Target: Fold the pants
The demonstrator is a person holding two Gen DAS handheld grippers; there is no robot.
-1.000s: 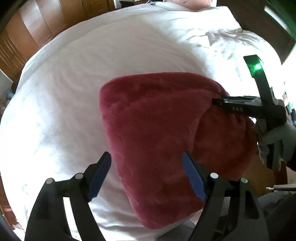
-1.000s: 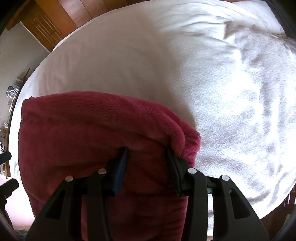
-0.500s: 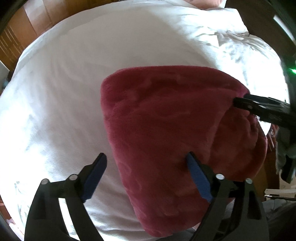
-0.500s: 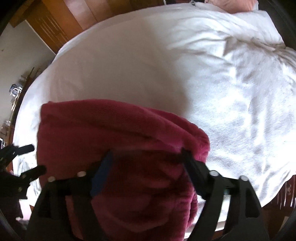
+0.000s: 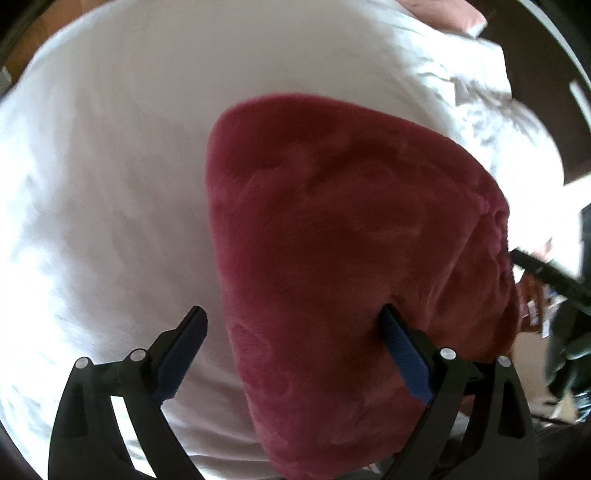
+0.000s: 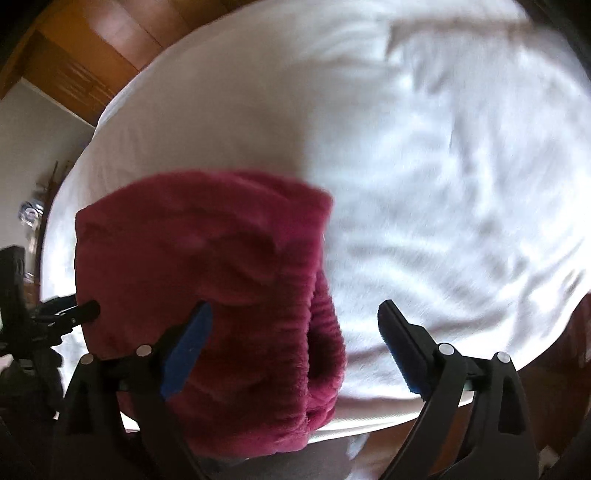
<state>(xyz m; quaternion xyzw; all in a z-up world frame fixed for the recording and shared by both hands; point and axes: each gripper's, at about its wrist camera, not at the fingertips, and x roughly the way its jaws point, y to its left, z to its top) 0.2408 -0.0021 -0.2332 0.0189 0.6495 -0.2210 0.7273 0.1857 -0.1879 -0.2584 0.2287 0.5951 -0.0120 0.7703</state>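
Observation:
The dark red fleece pants (image 5: 351,258) lie folded in a thick stack on the white bed (image 5: 110,184), reaching the near edge. My left gripper (image 5: 291,325) is open and empty over the stack's near left corner. In the right wrist view the pants (image 6: 207,277) lie at the lower left. My right gripper (image 6: 291,317) is open and empty above their right edge. The right gripper's black tip (image 5: 546,273) shows at the right of the left wrist view. The left gripper's tip (image 6: 74,310) shows at the left of the right wrist view.
The white bedsheet (image 6: 424,166) is wrinkled to the right of the pants. A pink pillow (image 5: 443,14) lies at the bed's far end. Wooden wardrobe doors (image 6: 92,48) stand beyond the bed. The bed's near edge (image 6: 369,417) runs just below the grippers.
My right gripper opened, let go of the pants' right edge and drew back. My left gripper stayed open and pulled back slightly. The pants settled on the bed.

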